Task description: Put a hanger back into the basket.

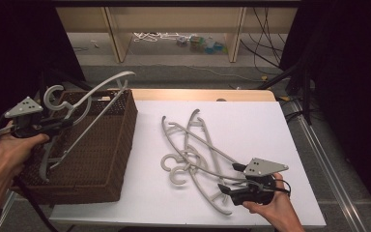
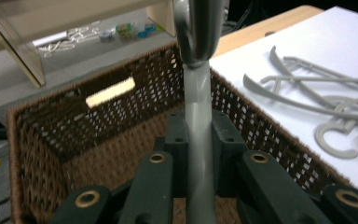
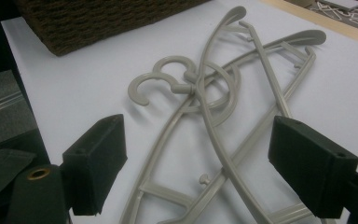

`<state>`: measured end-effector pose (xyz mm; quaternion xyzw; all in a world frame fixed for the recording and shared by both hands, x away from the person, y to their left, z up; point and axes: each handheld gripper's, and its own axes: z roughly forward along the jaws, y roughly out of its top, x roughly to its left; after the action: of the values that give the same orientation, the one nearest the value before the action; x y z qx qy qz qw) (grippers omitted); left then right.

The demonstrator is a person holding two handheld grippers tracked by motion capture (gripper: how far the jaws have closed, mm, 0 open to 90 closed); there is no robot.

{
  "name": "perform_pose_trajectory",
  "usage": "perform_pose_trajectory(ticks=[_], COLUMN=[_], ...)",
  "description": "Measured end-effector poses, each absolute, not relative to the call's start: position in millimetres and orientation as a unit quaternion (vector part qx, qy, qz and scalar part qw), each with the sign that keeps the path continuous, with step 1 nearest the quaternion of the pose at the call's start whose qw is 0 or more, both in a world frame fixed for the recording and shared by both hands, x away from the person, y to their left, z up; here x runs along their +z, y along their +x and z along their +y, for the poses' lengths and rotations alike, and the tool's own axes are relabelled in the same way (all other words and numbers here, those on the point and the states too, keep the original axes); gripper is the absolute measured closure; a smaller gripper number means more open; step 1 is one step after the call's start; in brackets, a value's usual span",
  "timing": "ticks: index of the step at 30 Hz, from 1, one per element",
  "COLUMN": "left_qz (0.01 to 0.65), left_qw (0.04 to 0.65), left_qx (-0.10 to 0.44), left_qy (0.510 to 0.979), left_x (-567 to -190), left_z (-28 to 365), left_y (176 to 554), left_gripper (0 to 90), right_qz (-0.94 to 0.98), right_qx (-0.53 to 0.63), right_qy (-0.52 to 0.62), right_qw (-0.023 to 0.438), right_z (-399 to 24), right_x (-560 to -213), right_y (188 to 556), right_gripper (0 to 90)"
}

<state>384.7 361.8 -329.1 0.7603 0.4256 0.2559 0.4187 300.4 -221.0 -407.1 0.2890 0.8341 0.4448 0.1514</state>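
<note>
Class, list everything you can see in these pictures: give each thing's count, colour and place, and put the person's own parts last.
basket: one, dark brown wicker, on the table's left side.
held hanger: one, grey, clamped in the left hand-held gripper, over the basket.
loose hangers: a tangled grey pile, exact count unclear, lying on the table's middle.
table: one, white top with a wooden far edge.
shelf: one, light wood, on the floor beyond the table.
left hand-held gripper: one, black, shut on the held hanger.
right hand-held gripper: one, black, jaws open over the loose hangers.
hands: two, one holding each gripper.
</note>
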Motion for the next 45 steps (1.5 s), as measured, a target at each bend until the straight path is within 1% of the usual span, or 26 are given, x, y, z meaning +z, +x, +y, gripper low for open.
perform_pose_trajectory(ticks=[11,14,15,16,18,19,20,23,25,27,35,36,38,40,43,45], left_qz=[0.449,0.448,0.443,0.458,0.449,0.448,0.462,0.456,0.463,0.460,0.497,0.496,0.509,0.516,0.538,0.543], left_qw=[0.386,0.364,0.346,0.358,0.329,0.330,0.343,0.312,0.311,0.293,0.277,0.267,0.275,0.273,0.265,0.266], left_qx=[0.242,0.237,0.235,0.235,0.231,0.228,0.225,0.217,0.213,0.207,0.204,0.204,0.202,0.203,0.222,0.223], left_qy=[0.768,0.781,0.793,0.779,0.798,0.799,0.786,0.804,0.802,0.812,0.797,0.801,0.790,0.786,0.769,0.764], left_x=[-353.3,-358.3,-358.4,-361.9,-362.9,-364.9,-368.4,-370.1,-374.9,-378.3,-401.5,-402.6,-406.5,-408.0,-406.1,-404.0], left_z=[379.8,383.8,386.3,383.3,386.8,386.4,382.3,379.2,373.8,372.4,371.9,373.6,374.2,375.7,380.3,383.0], left_y=[378.8,379.7,380.2,381.0,383.1,384.8,386.5,393.6,399.0,404.0,418.2,419.0,419.0,418.1,416.8,415.7], left_gripper=[79.4,79.4,79.4,79.4,79.4,79.4,79.3,79.3,79.3,79.3,78.9,78.6,77.9,77.4,74.5,73.8], right_qz=[0.834,0.834,0.834,0.835,0.834,0.835,0.835,0.835,0.834,0.835,0.835,0.835,0.835,0.836,0.836,0.836], right_qx=[0.444,0.445,0.445,0.444,0.444,0.444,0.444,0.443,0.445,0.443,0.442,0.443,0.443,0.442,0.442,0.442], right_qy=[0.291,0.290,0.289,0.289,0.290,0.290,0.290,0.292,0.291,0.292,0.292,0.292,0.290,0.292,0.291,0.290], right_qw=[0.148,0.149,0.148,0.149,0.150,0.149,0.149,0.147,0.148,0.147,0.147,0.147,0.148,0.144,0.147,0.147], right_z=[-221.0,-220.6,-220.7,-220.9,-221.3,-221.5,-221.6,-221.3,-221.2,-221.6,-222.3,-222.3,-222.6,-222.4,-222.0,-221.7], right_x=[-407.8,-407.5,-407.6,-407.6,-407.6,-407.4,-407.4,-407.9,-407.9,-408.0,-409.1,-409.2,-409.4,-409.1,-409.9,-409.6], right_y=[301.2,301.2,301.1,301.0,301.2,301.5,301.5,301.1,301.4,301.0,302.2,302.2,302.2,302.4,302.2,302.2], right_gripper=[20.1,20.1,20.2,20.2,20.1,20.1,20.1,20.2,20.1,20.2,20.2,20.2,20.2,20.2,20.2,20.2])
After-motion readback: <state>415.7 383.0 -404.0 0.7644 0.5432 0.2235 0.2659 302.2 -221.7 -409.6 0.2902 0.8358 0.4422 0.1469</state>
